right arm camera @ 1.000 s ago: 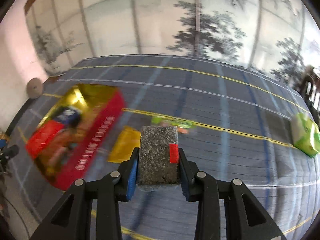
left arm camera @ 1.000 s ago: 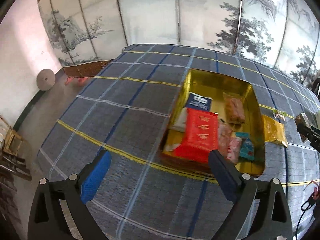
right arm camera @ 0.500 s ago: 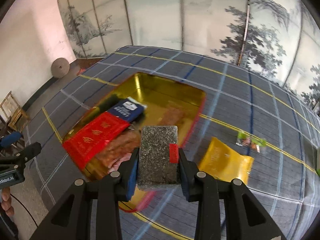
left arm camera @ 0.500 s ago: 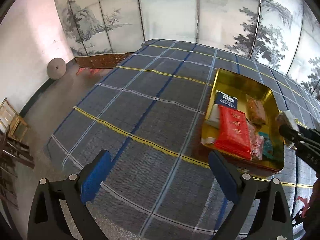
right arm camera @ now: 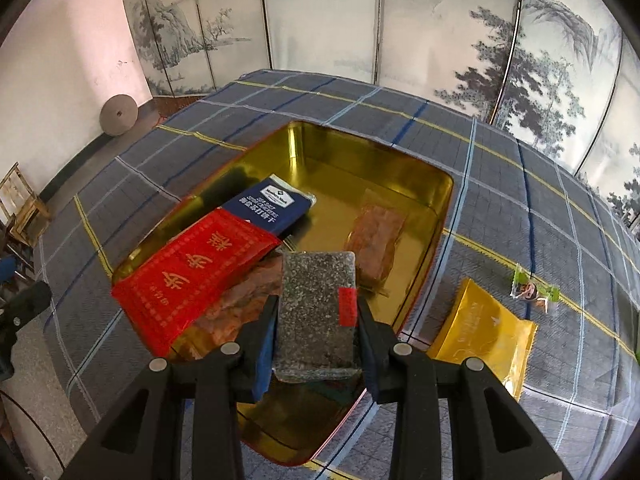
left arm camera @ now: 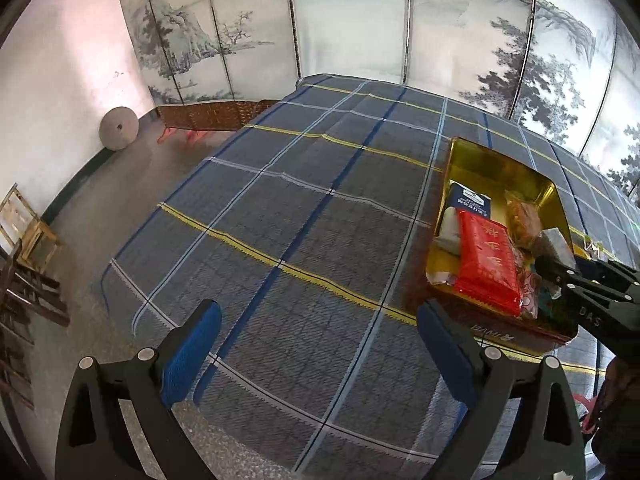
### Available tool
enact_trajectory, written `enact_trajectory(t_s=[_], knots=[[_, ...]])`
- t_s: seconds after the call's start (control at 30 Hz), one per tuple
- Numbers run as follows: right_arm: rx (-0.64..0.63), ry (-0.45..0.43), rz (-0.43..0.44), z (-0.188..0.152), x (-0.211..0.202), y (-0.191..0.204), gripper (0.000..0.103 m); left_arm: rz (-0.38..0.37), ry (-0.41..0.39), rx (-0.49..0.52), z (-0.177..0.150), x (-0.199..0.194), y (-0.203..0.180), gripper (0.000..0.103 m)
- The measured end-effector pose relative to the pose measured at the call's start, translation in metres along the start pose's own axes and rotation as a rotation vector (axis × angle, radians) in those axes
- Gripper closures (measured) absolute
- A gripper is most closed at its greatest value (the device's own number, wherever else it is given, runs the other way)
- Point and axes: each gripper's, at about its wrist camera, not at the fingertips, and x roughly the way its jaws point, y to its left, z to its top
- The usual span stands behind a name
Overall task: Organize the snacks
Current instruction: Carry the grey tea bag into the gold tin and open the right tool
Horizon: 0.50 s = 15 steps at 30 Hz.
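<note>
My right gripper (right arm camera: 317, 320) is shut on a grey speckled snack block (right arm camera: 318, 300) with a small red label, and hangs over the near part of the gold tin (right arm camera: 404, 164). Inside the tin lie a red packet (right arm camera: 192, 276), a navy cracker packet (right arm camera: 268, 206) and an orange-brown packet (right arm camera: 376, 240). In the left wrist view the same tin (left arm camera: 496, 162) sits at the right, with the right gripper (left arm camera: 560, 268) and its block (left arm camera: 556, 242) above it. My left gripper (left arm camera: 318, 316) stands open over bare plaid cloth, left of the tin, with nothing between its fingers.
A gold pouch (right arm camera: 480, 332) and a small clear green packet (right arm camera: 534, 290) lie on the plaid cloth (left arm camera: 300, 220) right of the tin. The table's left edge drops to the floor, where a round stone disc (left arm camera: 119, 128) and wooden chairs (left arm camera: 28, 236) stand. A painted folding screen (left arm camera: 360, 20) runs behind.
The right gripper has carried the grey block leftward from over the cloth to above the tin. The left gripper has drifted left, so the tin now sits further right in its view.
</note>
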Motion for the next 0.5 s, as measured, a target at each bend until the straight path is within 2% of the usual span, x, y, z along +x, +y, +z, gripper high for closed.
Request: enact_trajectory(t_s=[0.5], knots=[[0.004,0.01,-0.005,-0.0038,0.0106,0.0017,0.067,0.007,0.01,-0.002,-0.0019,0.0004,0.0018,0.006]])
